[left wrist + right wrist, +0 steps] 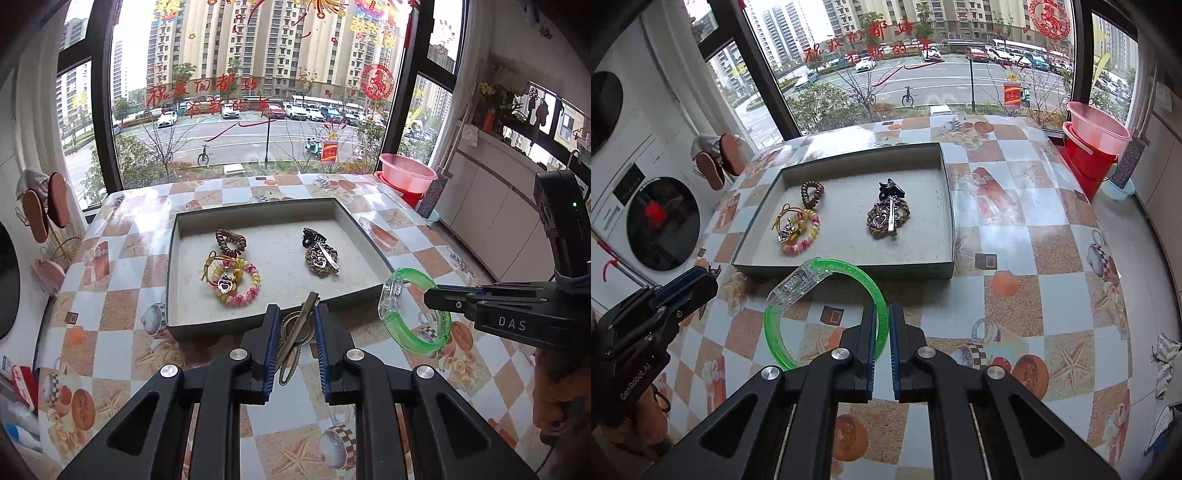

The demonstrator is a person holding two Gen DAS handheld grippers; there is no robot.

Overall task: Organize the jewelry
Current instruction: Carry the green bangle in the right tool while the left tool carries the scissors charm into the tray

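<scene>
Your right tool (pixel 882 314) is clamped on the rim of the green bangle (pixel 827 306), which hangs clear of the worktop (pixel 1015 295) just short of the tray (pixel 947 206). Your left tool (pixel 295 325) pinches a metal hair clip (pixel 295 332) near the tray's front wall. Carry each piece over that wall before you let go, and lower it onto bare lining. The middle is free. Steer around the beaded bracelets (pixel 232 277) at the left and the dark clip pile (pixel 319 254) at the right. The bangle looks slippery; keep it level.
</scene>
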